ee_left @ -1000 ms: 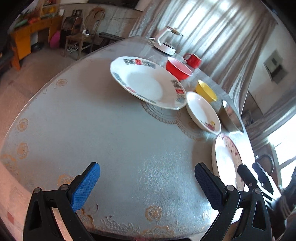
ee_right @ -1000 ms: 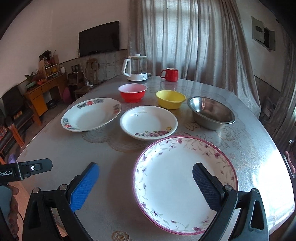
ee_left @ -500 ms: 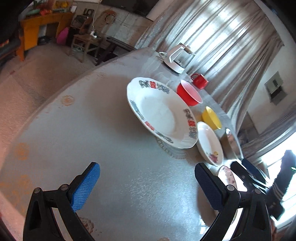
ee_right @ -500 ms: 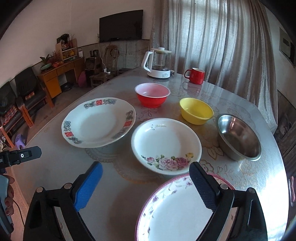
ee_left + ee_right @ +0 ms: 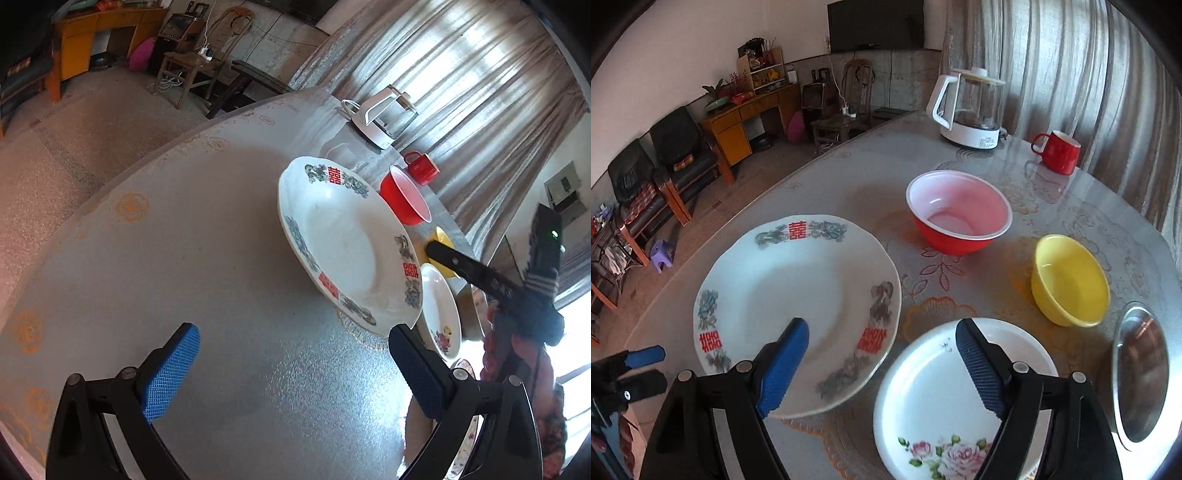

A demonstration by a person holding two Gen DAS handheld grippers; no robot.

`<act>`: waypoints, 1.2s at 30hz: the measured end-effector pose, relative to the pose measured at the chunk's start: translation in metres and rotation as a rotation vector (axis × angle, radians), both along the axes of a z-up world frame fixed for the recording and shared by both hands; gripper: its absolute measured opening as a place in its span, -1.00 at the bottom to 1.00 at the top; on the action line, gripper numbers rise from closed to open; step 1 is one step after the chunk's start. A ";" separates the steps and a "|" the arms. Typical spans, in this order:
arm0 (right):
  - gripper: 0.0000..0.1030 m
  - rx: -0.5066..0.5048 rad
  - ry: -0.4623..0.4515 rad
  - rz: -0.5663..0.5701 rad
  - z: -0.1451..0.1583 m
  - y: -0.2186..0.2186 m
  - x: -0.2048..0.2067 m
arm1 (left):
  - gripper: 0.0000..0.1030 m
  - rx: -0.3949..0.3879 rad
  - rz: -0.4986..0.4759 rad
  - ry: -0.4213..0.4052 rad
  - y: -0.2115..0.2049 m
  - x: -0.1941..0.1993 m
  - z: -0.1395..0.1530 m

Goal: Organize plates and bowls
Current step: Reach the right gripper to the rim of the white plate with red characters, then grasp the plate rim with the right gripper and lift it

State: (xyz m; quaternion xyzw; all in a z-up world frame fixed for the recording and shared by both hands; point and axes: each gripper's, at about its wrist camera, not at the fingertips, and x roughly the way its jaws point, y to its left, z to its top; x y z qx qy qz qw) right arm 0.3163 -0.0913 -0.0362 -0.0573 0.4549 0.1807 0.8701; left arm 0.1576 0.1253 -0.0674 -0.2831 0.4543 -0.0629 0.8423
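A large white plate with red characters (image 5: 798,295) lies on the round table; it also shows in the left wrist view (image 5: 343,243). A smaller rose-patterned plate (image 5: 938,413) lies to its right, and shows in the left wrist view (image 5: 441,314). A red bowl (image 5: 958,216), a yellow bowl (image 5: 1069,280) and a steel bowl (image 5: 1141,373) stand beyond. My right gripper (image 5: 882,362) is open and empty, above the gap between the two plates. My left gripper (image 5: 295,369) is open and empty, over bare table left of the large plate.
A glass kettle (image 5: 975,107) and a red mug (image 5: 1058,151) stand at the table's far side. The table edge (image 5: 110,192) curves along the left, with floor, chairs and a desk beyond. The right gripper's body (image 5: 480,273) shows in the left wrist view.
My right gripper has moved forward past the purple-rimmed plate to above the two white plates. My left gripper has swung left and closer to the large plate.
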 end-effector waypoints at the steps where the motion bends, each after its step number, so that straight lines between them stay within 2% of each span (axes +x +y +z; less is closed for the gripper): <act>1: 0.61 0.006 0.015 -0.007 -0.002 0.003 0.011 | 1.00 -0.003 0.005 0.002 0.002 0.002 0.000; 4: 0.45 -0.049 0.065 0.008 -0.013 0.017 0.034 | 1.00 0.020 0.021 -0.009 0.005 0.006 0.003; 6: 0.24 -0.060 0.094 0.016 -0.020 0.022 0.046 | 1.00 0.027 0.026 -0.014 0.008 0.009 0.004; 8: 0.17 -0.068 0.122 0.017 -0.028 0.025 0.057 | 1.00 0.033 0.040 -0.012 0.011 0.013 0.004; 11: 0.15 -0.024 0.163 0.002 -0.038 0.023 0.069 | 1.00 0.012 0.047 -0.014 0.014 0.017 0.001; 15: -0.13 0.038 0.206 -0.003 -0.048 0.022 0.074 | 1.00 0.032 0.040 -0.042 0.013 0.023 -0.001; 18: -0.10 0.018 0.177 -0.024 -0.048 0.028 0.070 | 1.00 0.077 0.025 -0.067 0.010 0.028 -0.003; 22: -0.16 0.015 0.181 -0.013 -0.046 0.029 0.063 | 0.98 0.066 -0.017 -0.074 0.007 0.035 -0.007; 23: -0.17 0.017 0.186 -0.005 -0.045 0.029 0.062 | 0.92 0.072 -0.021 -0.080 0.006 0.036 -0.006; 27: -0.16 0.049 0.210 0.002 -0.045 0.027 0.060 | 0.41 0.060 -0.026 -0.094 0.006 0.044 -0.005; 31: -0.16 0.004 0.186 0.048 -0.045 0.034 0.054 | 0.40 0.036 -0.048 -0.075 0.002 0.057 -0.009; 36: -0.16 0.017 0.175 0.049 -0.045 0.034 0.052 | 0.40 0.044 -0.077 -0.065 -0.007 0.066 -0.012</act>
